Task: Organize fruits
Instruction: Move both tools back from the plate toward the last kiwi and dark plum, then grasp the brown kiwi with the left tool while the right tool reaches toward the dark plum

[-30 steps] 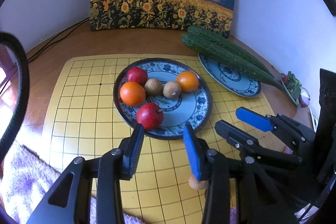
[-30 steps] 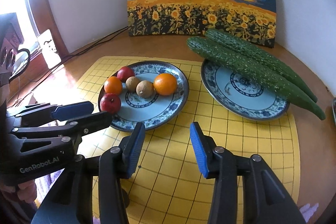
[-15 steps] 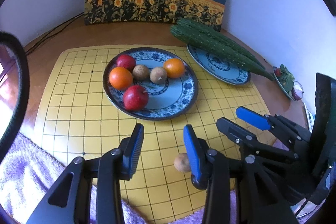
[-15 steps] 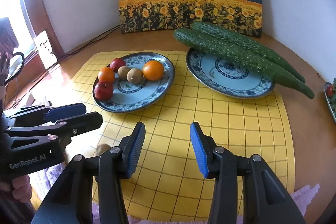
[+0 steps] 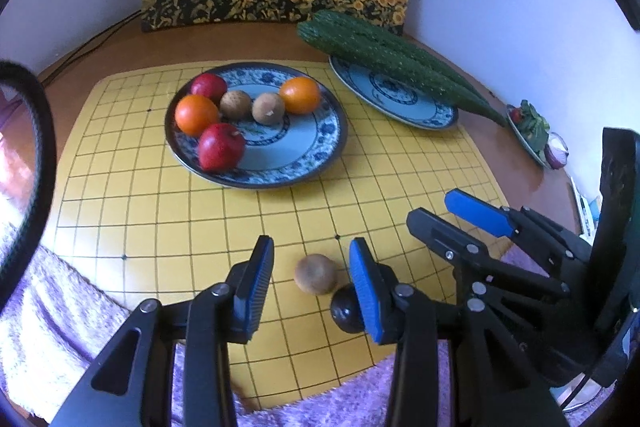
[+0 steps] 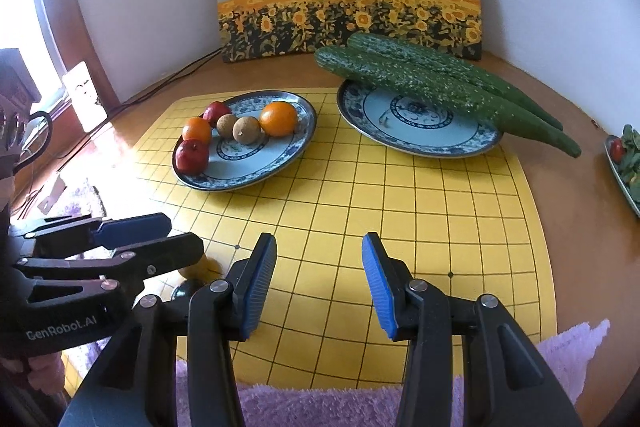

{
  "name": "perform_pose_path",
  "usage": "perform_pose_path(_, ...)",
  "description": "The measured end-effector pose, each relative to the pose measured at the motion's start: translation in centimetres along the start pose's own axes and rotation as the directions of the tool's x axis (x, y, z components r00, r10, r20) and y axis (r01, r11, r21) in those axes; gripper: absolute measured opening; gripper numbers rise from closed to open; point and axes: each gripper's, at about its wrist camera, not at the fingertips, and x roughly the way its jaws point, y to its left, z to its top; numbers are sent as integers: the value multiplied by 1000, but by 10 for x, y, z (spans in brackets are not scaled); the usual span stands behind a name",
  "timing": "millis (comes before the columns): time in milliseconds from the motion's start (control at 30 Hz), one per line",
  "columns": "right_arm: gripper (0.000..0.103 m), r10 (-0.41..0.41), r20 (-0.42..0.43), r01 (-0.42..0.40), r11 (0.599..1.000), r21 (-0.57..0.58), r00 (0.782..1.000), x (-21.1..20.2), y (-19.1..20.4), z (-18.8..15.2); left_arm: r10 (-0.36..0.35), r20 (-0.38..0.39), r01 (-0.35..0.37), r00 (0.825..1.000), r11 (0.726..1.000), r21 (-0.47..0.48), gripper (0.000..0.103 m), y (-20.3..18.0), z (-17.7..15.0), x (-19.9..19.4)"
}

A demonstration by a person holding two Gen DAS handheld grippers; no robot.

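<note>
L gripper jaws apart, nothing pinched; brown kiwi sits on yellow grid mat btwn its pads, dark round fruit just at 5 o'clock of it. R gripper also parted, empty. Fruit plate w/ apples, oranges at 11 o'clock.

glossy glazed plate, matt yellow mat, fuzzy purple cloth, warty cucumbers

Open yellow grid mat ahead of both grippers, clear up to the fruit plate and cucumber plate. Narrow gap between those plates. Near edge crowded by a brown fruit and dark ball beside the left gripper.
</note>
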Motion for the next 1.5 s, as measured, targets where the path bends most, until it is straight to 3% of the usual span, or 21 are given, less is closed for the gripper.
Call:
perform_pose_path(300, 46, 7, 3, -7, 1000, 20, 1000, -3, -5, -6, -3, -19, 3, 1000, 1000, 9, 41, -9, -6, 6)
perform_pose_path(600, 46, 16, 3, -16, 999, 34, 1000, -4, -8, -9, 13, -18, -13, 1000, 1000, 8, 32, -10, -6, 7)
perform_pose_path(1000, 46, 31, 12, -31, 999, 35, 999, -5, -7, -10, 45, -11, -45, 999, 999, 5, 33, -17, -5, 8)
perform_pose_path(1133, 46, 34, 13, -34, 999, 30, 999, -6, -5, -11, 95, 17, -96, 995, 995, 20, 33, -20, -6, 7)
perform_pose_path(1300, 46, 41, 15, -41, 999, 29, 999, -6, -4, -12, 83, 19, -84, 996, 996, 16, 33, -22, -7, 9)
perform_pose_path(1500, 46, 44, 15, -45, 998, 36, 999, -6, -4, -13, 89, 32, -90, 995, 996, 18, 24, -23, -8, 5)
